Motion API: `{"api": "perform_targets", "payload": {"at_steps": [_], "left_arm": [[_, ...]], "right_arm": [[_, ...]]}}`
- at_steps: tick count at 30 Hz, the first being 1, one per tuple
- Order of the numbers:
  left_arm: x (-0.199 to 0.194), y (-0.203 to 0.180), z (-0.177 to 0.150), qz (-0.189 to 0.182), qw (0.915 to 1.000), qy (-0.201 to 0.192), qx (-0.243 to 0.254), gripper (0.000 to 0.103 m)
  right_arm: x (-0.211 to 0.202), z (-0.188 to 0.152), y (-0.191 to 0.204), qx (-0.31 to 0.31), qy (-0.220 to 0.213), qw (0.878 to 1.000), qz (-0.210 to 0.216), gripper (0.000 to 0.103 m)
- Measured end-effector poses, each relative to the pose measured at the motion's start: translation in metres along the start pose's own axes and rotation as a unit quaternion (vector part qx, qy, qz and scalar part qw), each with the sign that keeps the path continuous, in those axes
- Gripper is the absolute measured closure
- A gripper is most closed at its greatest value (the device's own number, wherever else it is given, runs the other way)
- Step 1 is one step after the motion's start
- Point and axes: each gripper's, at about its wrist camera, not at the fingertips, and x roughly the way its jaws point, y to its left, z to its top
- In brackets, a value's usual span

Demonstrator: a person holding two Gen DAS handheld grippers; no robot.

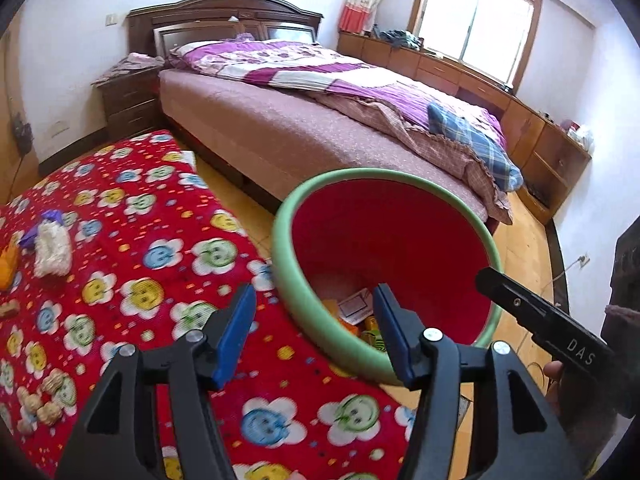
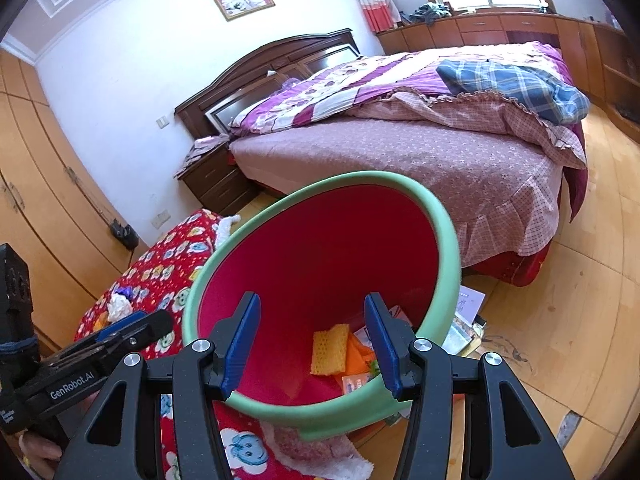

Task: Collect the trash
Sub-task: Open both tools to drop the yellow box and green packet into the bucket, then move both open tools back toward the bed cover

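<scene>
— Where's the trash, and where's the bin?

— The round bin with the pale green rim and red inside (image 1: 386, 264) sits just off the edge of the counter, which wears a red fleece cover printed with smiling flowers (image 1: 160, 264). It's at about one o'clock from my left gripper (image 1: 316, 332), and dead ahead at twelve for my right gripper (image 2: 312, 344). Yellow and orange wrappers and a printed card (image 2: 340, 350) already lie at its bottom.

— And what's left to fetch?

— On the cover, out at ten o'clock from the left gripper, a crumpled white wad with a purple scrap (image 1: 50, 246) and something orange at the frame's edge (image 1: 8, 264). Peanut shells (image 1: 40, 400) lie at about eight. I judge the left is nearer all of it — the right sits over the bin's mouth.

— Are you holding anything?

— No. Both grippers are spread wide, blue pads apart, nothing between them.

— The wad's long axis?

— Roughly away from me, toward the wall, so I'd close across its short side.

— The room?

— A bedroom: a bed with a purple quilt (image 1: 320, 68) behind the bin, wood-tone floor (image 2: 580, 300), and papers on the floor (image 2: 468, 304) at the bin's far side.
</scene>
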Motion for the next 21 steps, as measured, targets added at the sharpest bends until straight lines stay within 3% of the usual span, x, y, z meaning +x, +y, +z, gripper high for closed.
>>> {"api": "perform_targets", "payload": {"at_steps": [10, 14, 21], "left_arm": [[-0.037, 0.037, -0.008, 0.034, 0.9984, -0.018, -0.04, 0.042], [-0.049, 0.054, -0.013, 0.048, 0.9969, -0.022, -0.059, 0.04], [-0.072, 0.088, -0.023, 0.077, 0.992, -0.03, -0.096, 0.038]], "right_arm": [[-0.002, -0.008, 0.029, -0.027, 0.019, 0.999, 0.017, 0.047], [-0.004, -0.011, 0.045, -0.042, 0.021, 0.998, 0.03, 0.039], [0.0, -0.018, 0.074, -0.061, 0.034, 0.996, 0.048, 0.038]]}}
